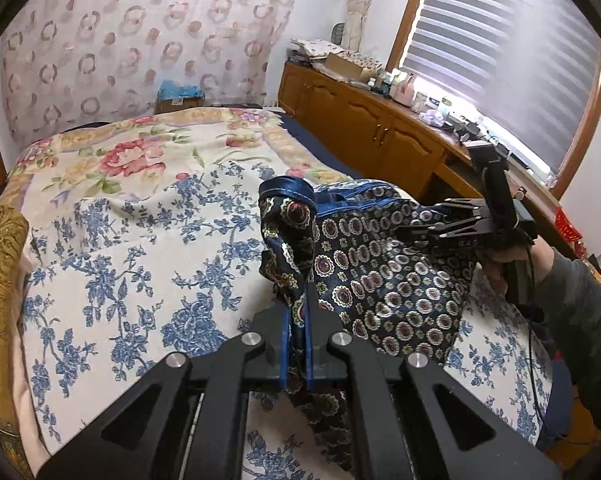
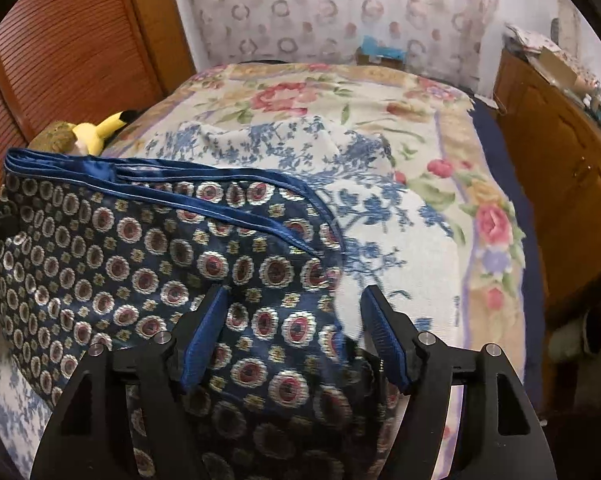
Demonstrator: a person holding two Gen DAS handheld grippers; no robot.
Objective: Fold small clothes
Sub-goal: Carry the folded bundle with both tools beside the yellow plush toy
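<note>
We are pinching a bunched fold of the dark navy satin garment with red-and-white medallion print and bright blue piping (image 1: 380, 280) in our left gripper (image 1: 297, 336), its two fingers clenched on the cloth at about six o'clock in the left wrist view. From the pinch the fabric is rising in a crumpled column toward twelve o'clock, then spreading to three o'clock, where the rest of it is lying on the white bedsheet with blue floral print (image 1: 132, 264).

Moving right, our right gripper (image 2: 296, 334) is hovering over the same garment with its jaws spread wide; the blue-padded fingers (image 2: 204, 340) are straddling the cloth, and we cannot tell whether they are touching it. In the right wrist view the garment is filling nine to six o'clock, with its piped hem running from ten o'clock toward the centre.

We are judging the cloth to be light, limp and slippery: it sags and creases wherever it is unsupported, so a shallow pinch may slide out. The piped edge (image 2: 220, 196) looks like the firmest place to grip, being thicker and stitched, and taking it near a corner should keep the fold line straight. Beyond, at ten o'clock, a yellow plush toy (image 2: 96, 132) is resting against the bed's edge.
</note>
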